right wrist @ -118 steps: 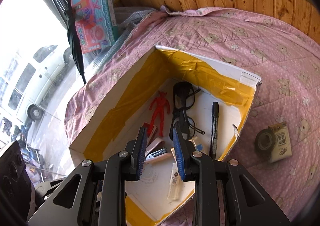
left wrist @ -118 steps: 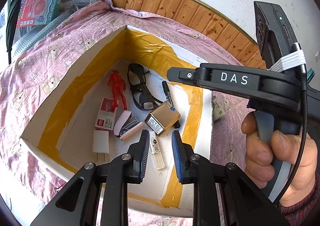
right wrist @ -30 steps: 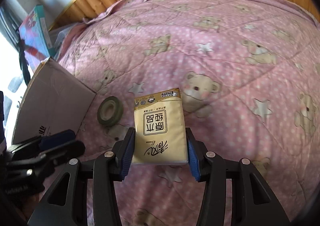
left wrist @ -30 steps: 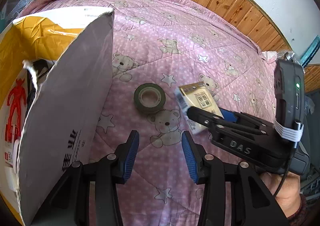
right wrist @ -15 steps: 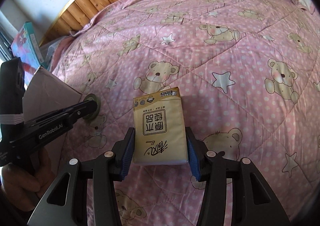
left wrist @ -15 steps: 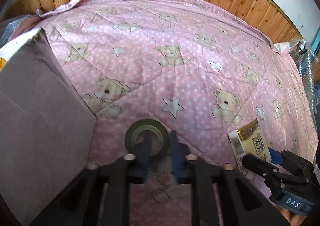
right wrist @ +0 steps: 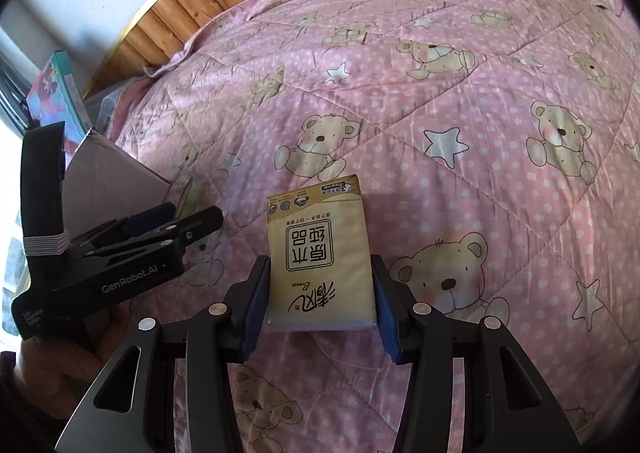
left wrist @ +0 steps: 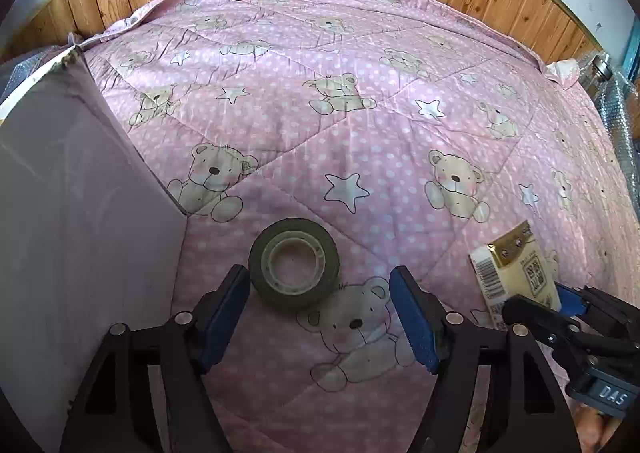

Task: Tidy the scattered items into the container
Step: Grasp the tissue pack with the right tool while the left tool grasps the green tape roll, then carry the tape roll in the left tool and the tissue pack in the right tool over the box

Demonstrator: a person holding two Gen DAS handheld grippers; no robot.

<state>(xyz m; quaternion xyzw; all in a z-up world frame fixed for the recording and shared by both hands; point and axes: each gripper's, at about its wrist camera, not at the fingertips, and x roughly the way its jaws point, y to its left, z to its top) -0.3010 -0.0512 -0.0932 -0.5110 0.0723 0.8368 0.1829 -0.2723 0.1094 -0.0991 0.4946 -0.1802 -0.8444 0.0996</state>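
The left gripper [left wrist: 320, 313] is spread wide, empty, straddling one dark roll of tape with a clear core [left wrist: 294, 263] lying flat on the pink bear-and-star quilt [left wrist: 360, 125]. The right gripper [right wrist: 320, 303] clamps one cream-yellow pack of tissues [right wrist: 320, 261] by its sides. One grey cardboard box wall [left wrist: 80, 253] stands just left of the tape.
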